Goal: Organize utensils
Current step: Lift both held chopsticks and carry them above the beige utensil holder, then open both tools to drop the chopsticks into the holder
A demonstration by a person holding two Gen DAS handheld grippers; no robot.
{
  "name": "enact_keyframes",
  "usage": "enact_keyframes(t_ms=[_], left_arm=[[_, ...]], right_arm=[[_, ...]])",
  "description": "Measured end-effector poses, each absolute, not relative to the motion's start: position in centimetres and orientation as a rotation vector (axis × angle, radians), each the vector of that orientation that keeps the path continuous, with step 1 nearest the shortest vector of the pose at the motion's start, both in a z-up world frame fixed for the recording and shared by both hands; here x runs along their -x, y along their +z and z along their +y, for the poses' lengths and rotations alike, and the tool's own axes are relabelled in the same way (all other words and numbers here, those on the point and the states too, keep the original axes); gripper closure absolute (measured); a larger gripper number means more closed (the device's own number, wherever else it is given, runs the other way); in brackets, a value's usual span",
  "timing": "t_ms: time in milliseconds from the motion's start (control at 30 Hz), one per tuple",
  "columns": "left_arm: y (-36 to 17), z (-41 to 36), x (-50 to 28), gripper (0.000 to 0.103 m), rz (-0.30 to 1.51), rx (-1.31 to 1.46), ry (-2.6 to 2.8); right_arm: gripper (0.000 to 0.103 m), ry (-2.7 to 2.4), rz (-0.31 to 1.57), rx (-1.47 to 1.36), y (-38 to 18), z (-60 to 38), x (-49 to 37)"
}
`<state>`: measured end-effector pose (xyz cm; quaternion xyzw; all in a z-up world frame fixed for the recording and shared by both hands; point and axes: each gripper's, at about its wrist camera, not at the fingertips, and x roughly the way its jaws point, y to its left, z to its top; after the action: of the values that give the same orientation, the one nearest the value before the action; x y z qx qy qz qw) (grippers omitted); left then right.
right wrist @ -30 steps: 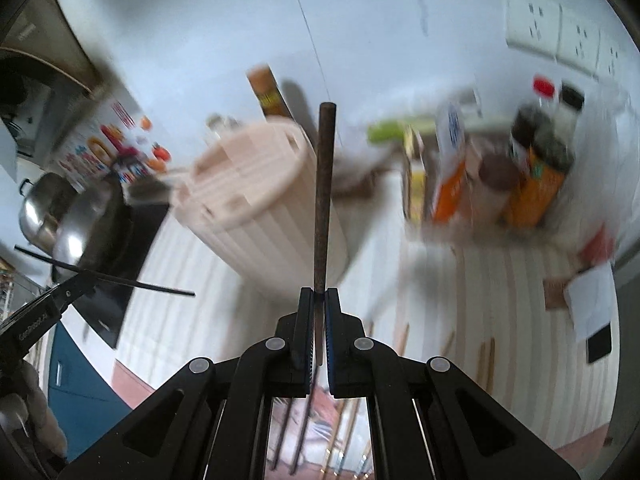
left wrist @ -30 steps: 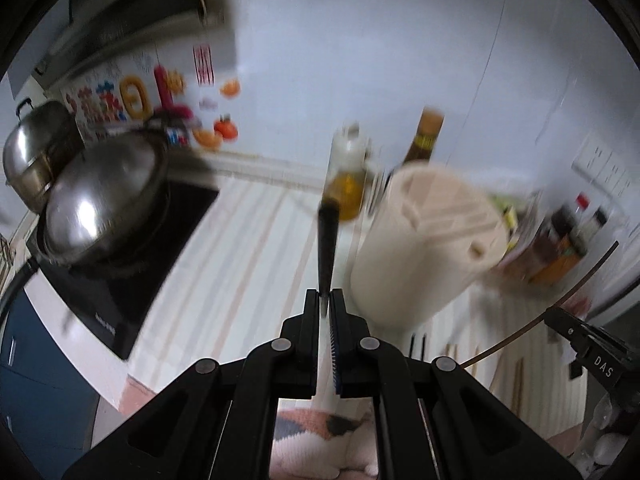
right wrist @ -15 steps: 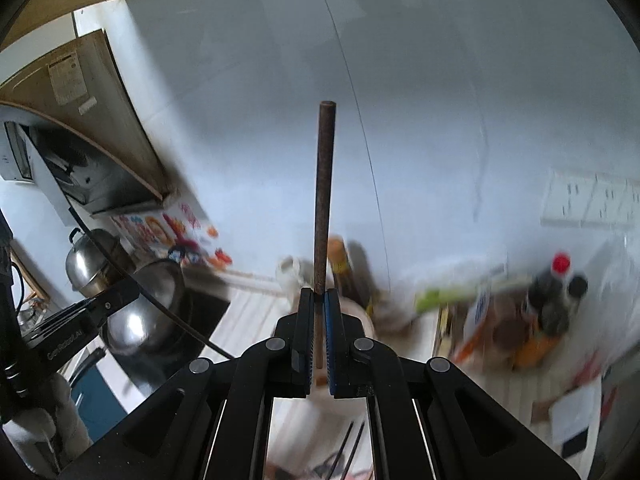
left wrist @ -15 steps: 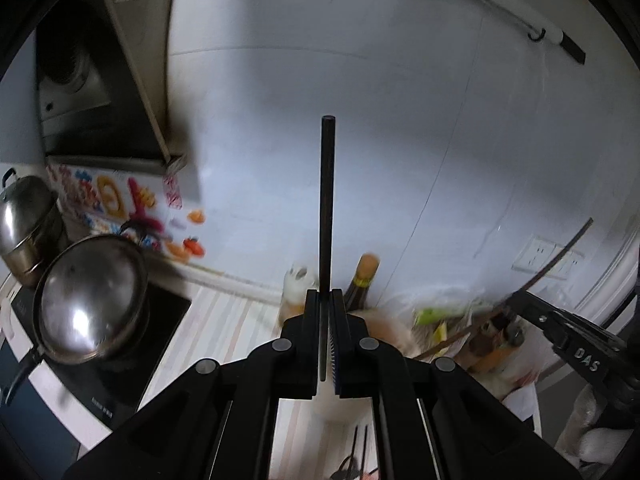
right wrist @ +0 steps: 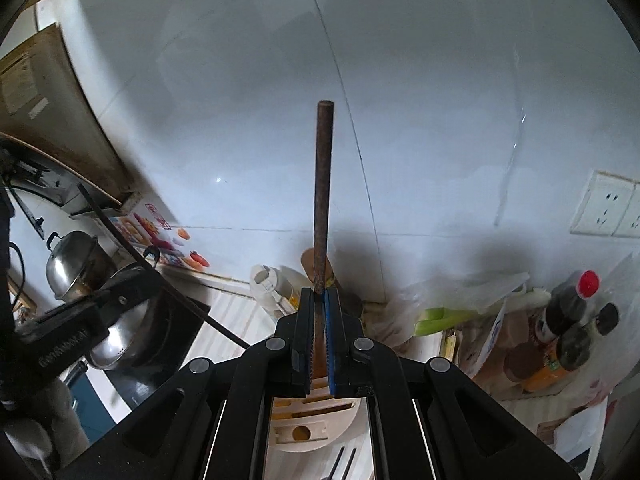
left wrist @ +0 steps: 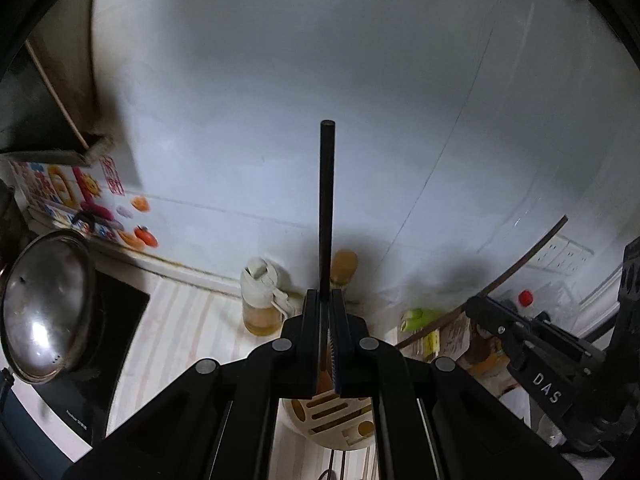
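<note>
My left gripper [left wrist: 325,296] is shut on a thin black chopstick [left wrist: 327,200] that sticks straight out past the fingertips toward the white wall. My right gripper [right wrist: 319,294] is shut on a thicker brown chopstick [right wrist: 323,184] held the same way. A beige utensil holder [left wrist: 328,416] with slots in its top stands on the counter right below both grippers, partly hidden by the fingers; in the right wrist view the holder [right wrist: 308,428] shows a round hole. Each view shows the other gripper to the side: the right gripper [left wrist: 476,308] with its brown chopstick [left wrist: 520,264], and the left gripper [right wrist: 132,280].
An oil bottle [left wrist: 262,296] and a brown-capped bottle [left wrist: 344,264] stand against the wall behind the holder. A steel pan lid [left wrist: 44,304] sits on a black cooktop [left wrist: 116,320] at left. Sauce bottles [right wrist: 572,312], bags and green stalks [right wrist: 440,316] crowd the right. Loose chopsticks [right wrist: 340,460] lie on the counter.
Both grippers have risen with their chopsticks and come in over the holder. The holder slid from mid-frame to the bottom, behind the fingers, and more wall fills both views.
</note>
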<state>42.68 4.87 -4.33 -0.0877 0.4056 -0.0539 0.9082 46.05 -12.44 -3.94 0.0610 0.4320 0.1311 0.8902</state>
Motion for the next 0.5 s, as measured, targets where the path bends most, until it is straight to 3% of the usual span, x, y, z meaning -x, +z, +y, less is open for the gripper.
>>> enact_keyframes(t_ms=[500], left_arm=[[-9.2, 3.6, -44.6, 0.101, 1.028, 0.194, -0.152]], right_arm=[[0.098, 0.311, 1.053, -0.115, -8.0, -12.2, -48.4]])
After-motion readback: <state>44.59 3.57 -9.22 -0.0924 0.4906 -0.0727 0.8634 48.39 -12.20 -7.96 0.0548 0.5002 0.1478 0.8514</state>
